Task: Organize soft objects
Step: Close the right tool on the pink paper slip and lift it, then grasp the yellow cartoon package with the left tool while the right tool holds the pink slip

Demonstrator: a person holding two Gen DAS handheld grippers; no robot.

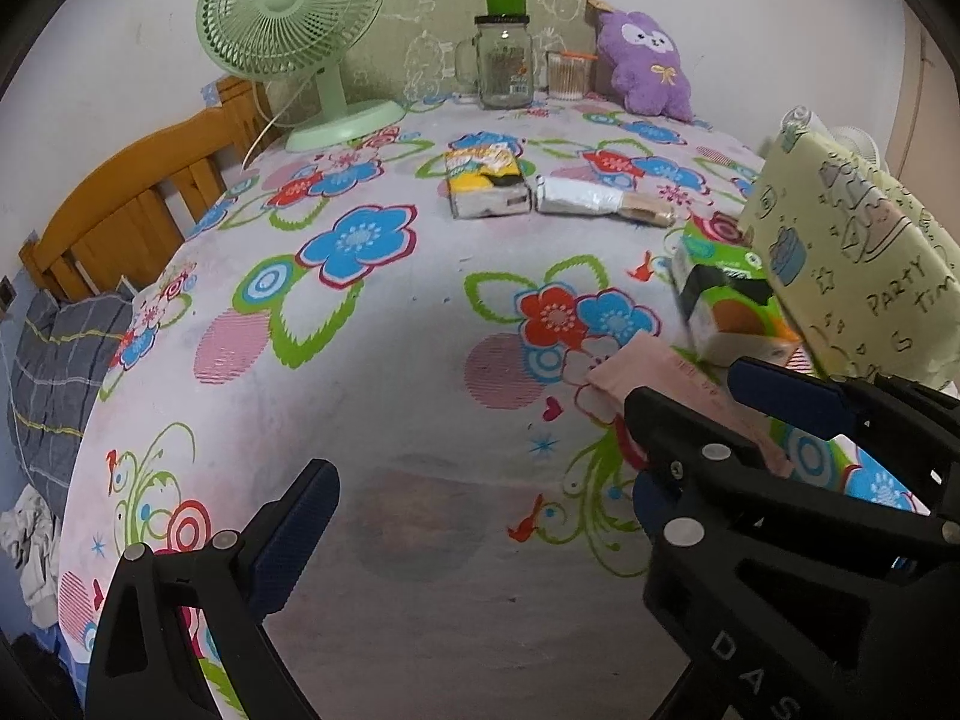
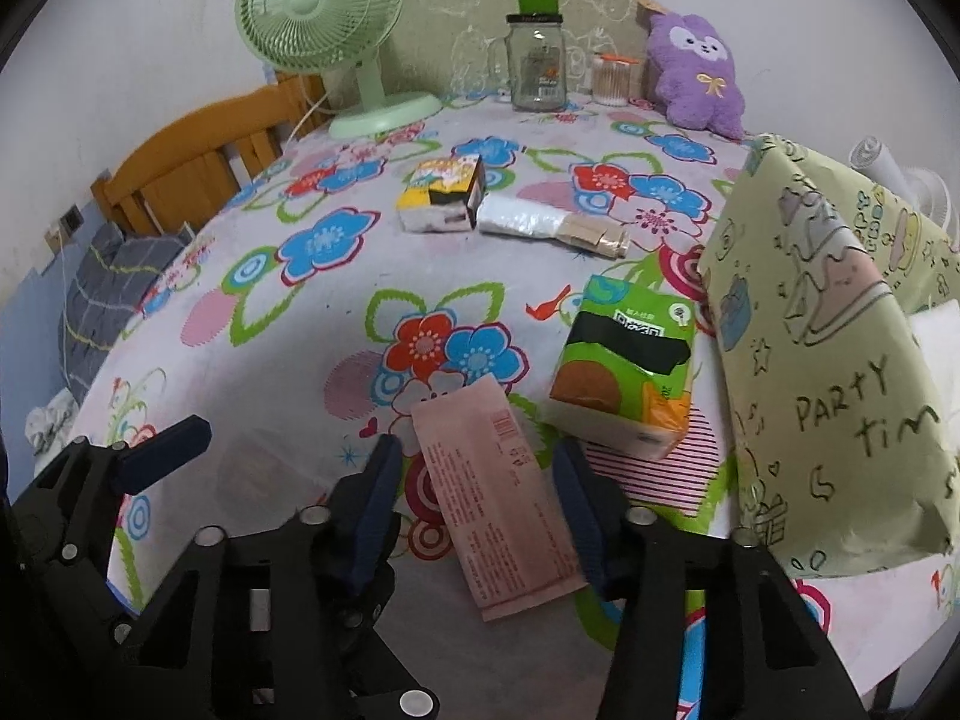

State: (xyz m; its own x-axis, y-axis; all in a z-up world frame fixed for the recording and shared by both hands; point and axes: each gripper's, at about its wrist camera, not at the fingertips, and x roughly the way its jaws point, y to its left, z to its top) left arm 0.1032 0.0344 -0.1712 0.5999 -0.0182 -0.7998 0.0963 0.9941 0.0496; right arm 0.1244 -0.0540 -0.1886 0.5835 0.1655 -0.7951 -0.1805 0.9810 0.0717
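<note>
Two grippers are lowered over a table draped in a flowered cloth (image 2: 312, 324). Right gripper (image 2: 474, 498): jaws part-way apart, straddling a flat pink packet (image 2: 498, 492) that lies on the cloth; a gap shows between each blue pad and the packet's long edges, so nothing is gripped. Left gripper (image 1: 480, 510): jaws spread wide over bare cloth, holding nothing; in the right wrist view it sits just left of the right gripper. A green tissue pack (image 2: 627, 372) lies just beyond and to the right of the pink packet, close to it; contact between them cannot be confirmed. A pale yellow-green "PARTY" printed bag (image 2: 828, 372) stands at the right edge, beside the tissue pack. Farther back, mid-table, a yellow tissue pack (image 2: 441, 195) lies next to a white wrapped roll (image 2: 528, 222) with a tan end. Along the rear edge stand a green desk fan (image 2: 324, 18), a glass mug jar (image 2: 534, 72) with a green block on its lid, a small clear container of sticks (image 2: 612, 81) and a purple plush toy (image 2: 699, 75). A wooden chair back (image 2: 192, 174) is visible beyond the left edge.
</note>
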